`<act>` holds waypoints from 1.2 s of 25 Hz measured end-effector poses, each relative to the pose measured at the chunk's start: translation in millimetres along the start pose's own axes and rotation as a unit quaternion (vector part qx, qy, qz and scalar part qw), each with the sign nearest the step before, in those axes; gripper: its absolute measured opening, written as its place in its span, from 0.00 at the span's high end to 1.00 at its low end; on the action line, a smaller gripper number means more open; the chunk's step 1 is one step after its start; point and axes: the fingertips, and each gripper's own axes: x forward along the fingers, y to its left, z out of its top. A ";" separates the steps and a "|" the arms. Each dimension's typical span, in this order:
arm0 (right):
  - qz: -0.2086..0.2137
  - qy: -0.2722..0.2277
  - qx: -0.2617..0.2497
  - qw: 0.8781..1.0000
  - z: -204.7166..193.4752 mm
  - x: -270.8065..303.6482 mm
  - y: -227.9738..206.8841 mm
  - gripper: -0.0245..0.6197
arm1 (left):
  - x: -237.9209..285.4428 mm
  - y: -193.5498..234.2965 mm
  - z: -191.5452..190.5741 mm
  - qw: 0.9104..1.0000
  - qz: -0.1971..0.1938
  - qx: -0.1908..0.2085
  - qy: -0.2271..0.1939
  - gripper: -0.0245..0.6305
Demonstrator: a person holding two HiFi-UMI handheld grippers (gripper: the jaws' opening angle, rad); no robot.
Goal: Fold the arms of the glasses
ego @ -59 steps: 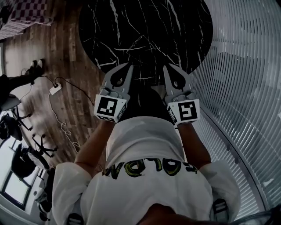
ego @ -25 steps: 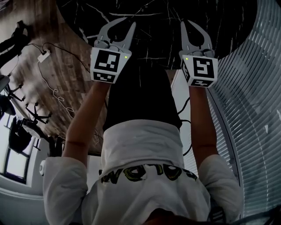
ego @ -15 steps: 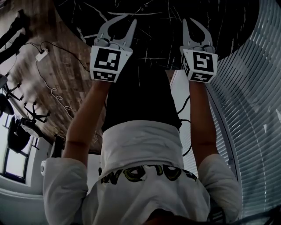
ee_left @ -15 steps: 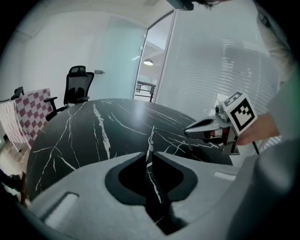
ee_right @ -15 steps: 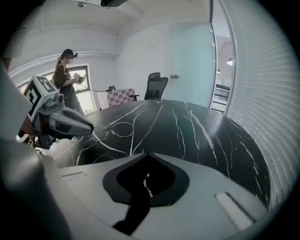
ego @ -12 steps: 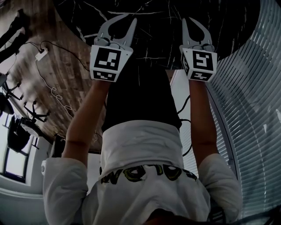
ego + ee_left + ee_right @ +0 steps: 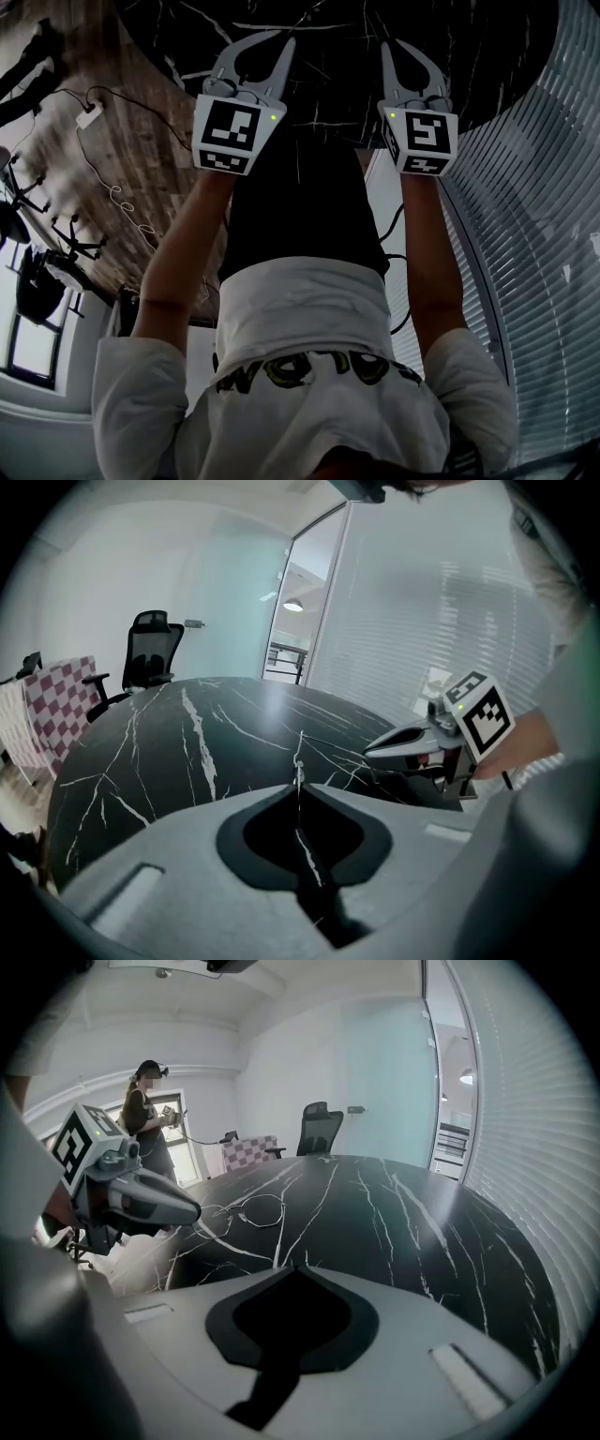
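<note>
Black marble veined with white forms the round worktop [image 7: 328,56]. The wire-rimmed glasses [image 7: 238,1209] lie flat on it and show only in the right gripper view, toward the left of the stone. There the rims sit just beside the tip of the left claw [image 7: 283,42]. Whether the two touch, and whether the arms are spread or folded, is too small to tell.

The left claw hangs over the near edge of the worktop with its jaws closed tip to tip and nothing between them. The right claw [image 7: 384,45] is beside it, a gap apart, also closed tight and holding nothing.

Slatted blinds [image 7: 544,234] run along the right, and a wooden floor [image 7: 122,159] with a trailing cable [image 7: 117,202] lies to the left. A black office chair [image 7: 319,1127] stands beyond the far rim, and a person [image 7: 148,1119] stands in the background.
</note>
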 end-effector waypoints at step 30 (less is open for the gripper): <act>0.117 -0.045 -0.020 0.992 24.7 18.6 67.2 0.96 | 9.7 -18.1 2.8 0.999 -0.034 0.002 0.002 0.95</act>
